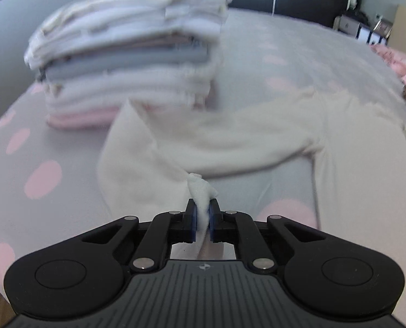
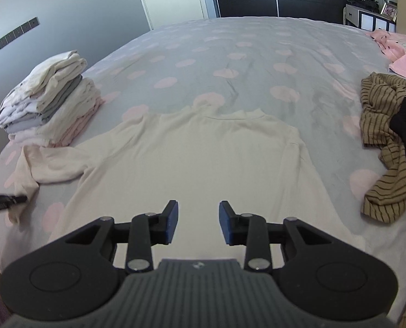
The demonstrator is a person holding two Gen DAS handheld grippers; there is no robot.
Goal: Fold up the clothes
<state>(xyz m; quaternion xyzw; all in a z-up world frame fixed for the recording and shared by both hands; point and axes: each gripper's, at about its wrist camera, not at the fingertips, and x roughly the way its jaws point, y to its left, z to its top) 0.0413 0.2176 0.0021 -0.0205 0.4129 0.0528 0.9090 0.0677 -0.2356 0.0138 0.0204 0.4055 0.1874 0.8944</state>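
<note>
Bed [image 2: 257, 54]: grey cover with pink dots, carrying all items. Cream long-sleeved top [image 2: 197, 158]: laid flat at the near middle of the bed, collar away from the cameras, one sleeve out toward the left. Stack of folded clothes [image 2: 49, 106]: just beyond that sleeve. Striped brown garment [image 2: 383, 142]: crumpled at the right edge. Left hand-held gripper [image 1: 203, 216]: pads clamped on the cream sleeve end. Right hand-held gripper [image 2: 199, 221]: jaws apart, empty, over the top's lower part.
</note>
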